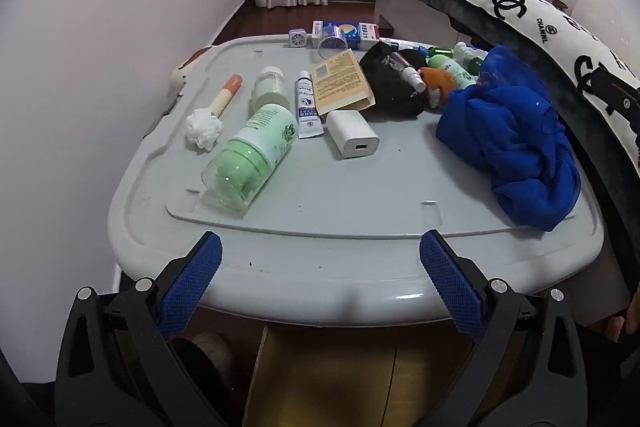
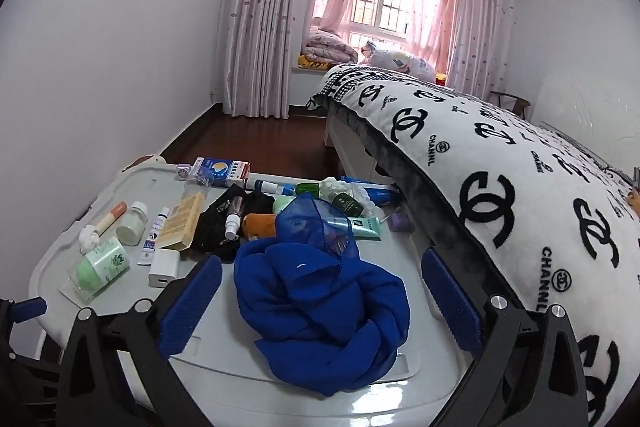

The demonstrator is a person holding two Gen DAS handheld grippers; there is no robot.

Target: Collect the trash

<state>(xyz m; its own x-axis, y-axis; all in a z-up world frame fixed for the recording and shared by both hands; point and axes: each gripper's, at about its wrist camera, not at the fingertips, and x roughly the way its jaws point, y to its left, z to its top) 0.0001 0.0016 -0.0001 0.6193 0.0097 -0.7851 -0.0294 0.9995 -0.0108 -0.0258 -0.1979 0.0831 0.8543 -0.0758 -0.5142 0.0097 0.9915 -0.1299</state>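
Observation:
A crumpled white tissue (image 1: 204, 128) lies at the left of the grey plastic bin lid (image 1: 320, 211), next to an orange-tipped stick (image 1: 226, 95). It also shows in the right wrist view (image 2: 89, 237). A green bottle (image 1: 252, 155) lies on its side beside it. My left gripper (image 1: 320, 279) is open and empty, just before the lid's front edge. My right gripper (image 2: 322, 301) is open and empty, its fingers on either side of a bunched blue cloth (image 2: 320, 303), above it.
A white charger (image 1: 352, 134), a small tube (image 1: 307, 105), a tan box (image 1: 342, 81), black cloth (image 1: 394, 87) and several bottles clutter the lid. A bed with a black-and-white blanket (image 2: 520, 179) borders the right. A white wall (image 1: 100, 47) runs on the left.

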